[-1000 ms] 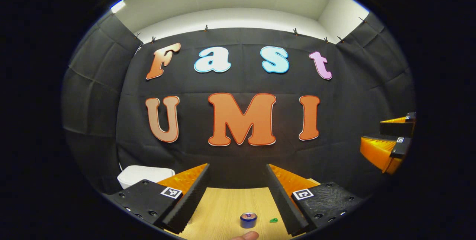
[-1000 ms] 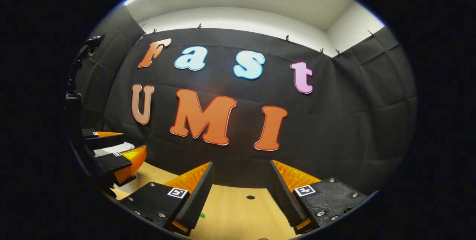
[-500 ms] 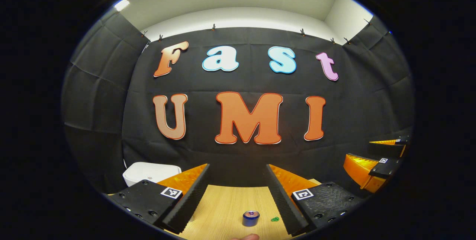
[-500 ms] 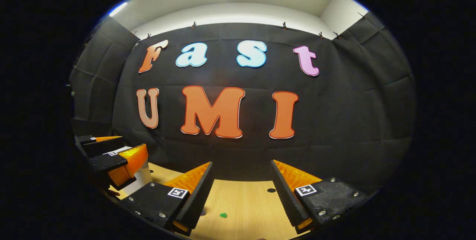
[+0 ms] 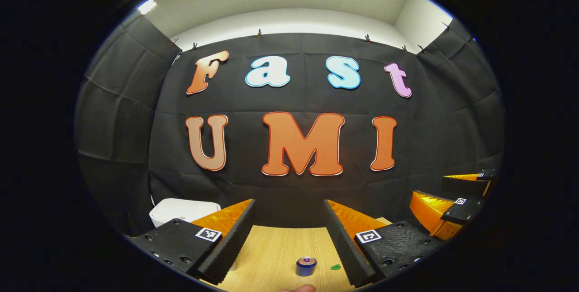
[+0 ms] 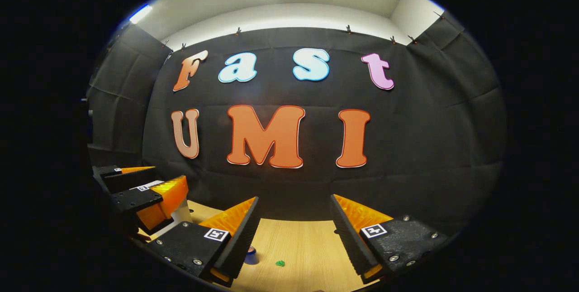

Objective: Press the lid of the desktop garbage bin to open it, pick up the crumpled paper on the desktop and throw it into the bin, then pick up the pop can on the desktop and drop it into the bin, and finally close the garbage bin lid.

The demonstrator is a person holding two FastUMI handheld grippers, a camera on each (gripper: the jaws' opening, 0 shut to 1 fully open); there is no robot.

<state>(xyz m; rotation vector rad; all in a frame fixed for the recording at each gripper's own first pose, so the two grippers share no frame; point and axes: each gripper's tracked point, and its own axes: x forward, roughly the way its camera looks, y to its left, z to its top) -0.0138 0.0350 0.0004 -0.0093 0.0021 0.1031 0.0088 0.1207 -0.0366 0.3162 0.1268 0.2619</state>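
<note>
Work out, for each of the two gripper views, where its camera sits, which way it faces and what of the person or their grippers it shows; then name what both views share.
Left gripper view: rides the left gripper, jaws apart, facing the booth wall over the wooden table; shows the white bin, lid closed, the pop can, the right gripper and a fingertip.
Right gripper view: rides the right gripper, jaws apart, facing the same wall; the left gripper shows at left.
Shared: wall, table, pop can, a small green object.

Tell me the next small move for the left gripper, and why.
Probably ease the left gripper down and left toward the white garbage bin to press its lid. The lid looks closed, both grippers are open and empty, and the pop can waits on the desktop.
</note>
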